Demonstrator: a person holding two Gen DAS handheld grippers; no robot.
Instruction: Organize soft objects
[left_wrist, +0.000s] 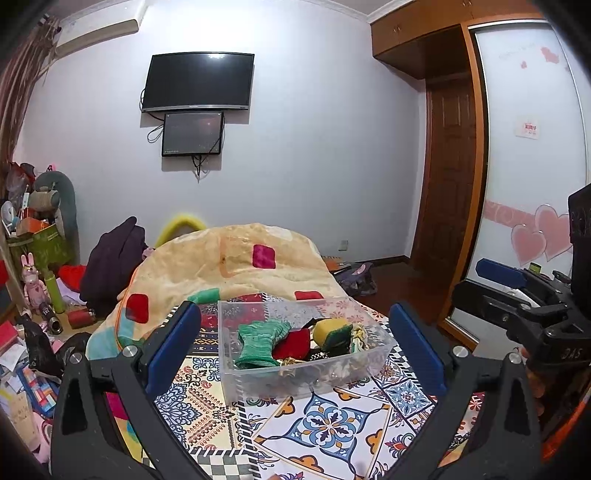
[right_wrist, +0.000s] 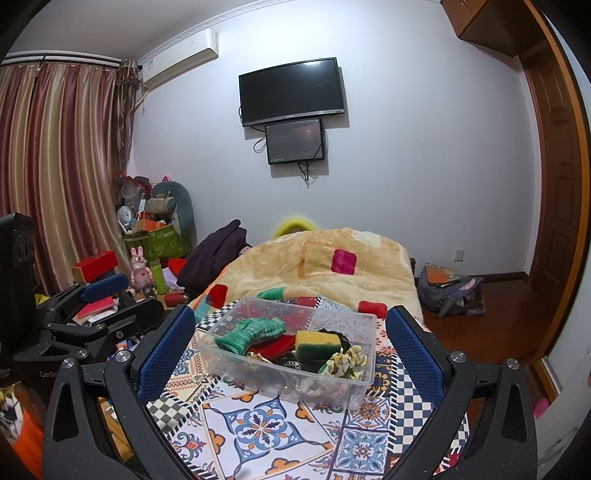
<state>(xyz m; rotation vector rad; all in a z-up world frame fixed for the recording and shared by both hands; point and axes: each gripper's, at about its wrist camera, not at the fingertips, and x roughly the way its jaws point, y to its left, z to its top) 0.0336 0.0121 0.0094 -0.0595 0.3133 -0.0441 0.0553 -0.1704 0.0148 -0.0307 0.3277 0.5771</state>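
Two grippers hang side by side above the patterned cloth (left_wrist: 332, 424), both empty: the left gripper (left_wrist: 295, 350) has its blue-padded fingers (left_wrist: 173, 350) spread wide, framing the clear plastic bin (left_wrist: 295, 384) from either side without touching it, and the right gripper (right_wrist: 291, 354) is spread just as wide over the same bin. The soft things already lie inside it: a green knitted glove (right_wrist: 251, 332), a red fabric piece (right_wrist: 273, 345), a yellow-and-green sponge (right_wrist: 317, 343), a crinkled cream and green scrunchie (right_wrist: 345, 363) and some dark items underneath that cannot be made out. The risk, judging from how things lie, is the bin itself: it is thin, smooth and light, and it sits on cloth over what looks like a bed rather than a firm tabletop, so a push against its wall could slide or tip it. The glove is ribbed and floppy and would likely sag or snag on the rim if pinched by a corner. The sponge is springy with a coarse green face, and could squeeze out of a shallow hold. The heaped blanket (left_wrist: 240, 266) lies just behind the bin, and a reach carried too far could drag into it.
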